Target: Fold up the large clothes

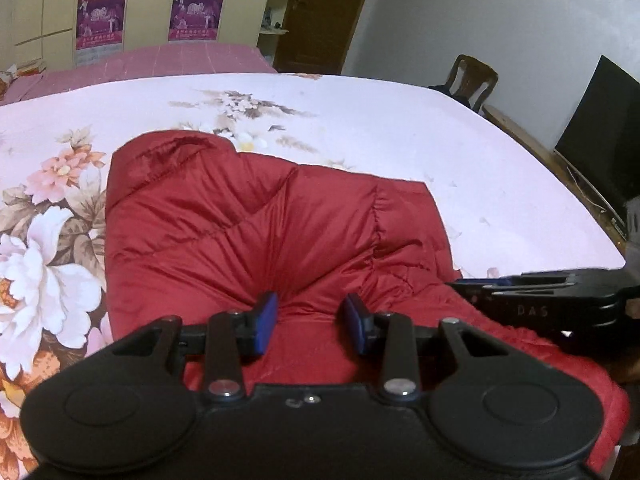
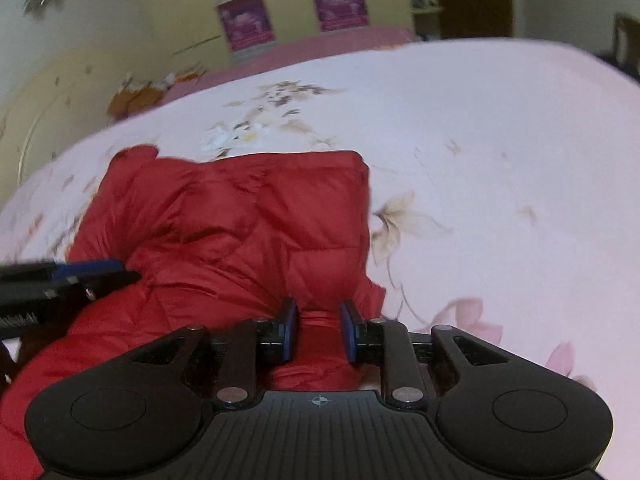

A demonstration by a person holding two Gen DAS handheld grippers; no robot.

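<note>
Red padded jacket (image 1: 256,232) is lying bunched on the bed (image 1: 400,128), spreading from the middle of the left wrist frame down to its lower right corner, over a pale pink sheet printed with large flowers. We are seeing it folded over on itself, its quilted panels creased and pulled into ridges that run toward both claws.

We are holding the left claw (image 1: 310,322) low in the centre of its own frame, and it is pinching a raised pucker of the red fabric between its blue pads (image 1: 267,322); the cloth is radiating in tight wrinkles from that spot, so it is grasping the jacket. In the right wrist frame it is reaching in from the middle left edge.

We are holding the right claw (image 2: 318,330) at the lower centre of its frame, and it is clamped on a narrow fold of the jacket that is standing up between its pads (image 2: 290,332). It is also showing side-on at the right edge of the left wrist frame, over the jacket's near edge.

A dark screen (image 1: 600,136) and a wooden chair (image 1: 474,78) are standing at the upper right of the left wrist frame, beyond the bed.
</note>
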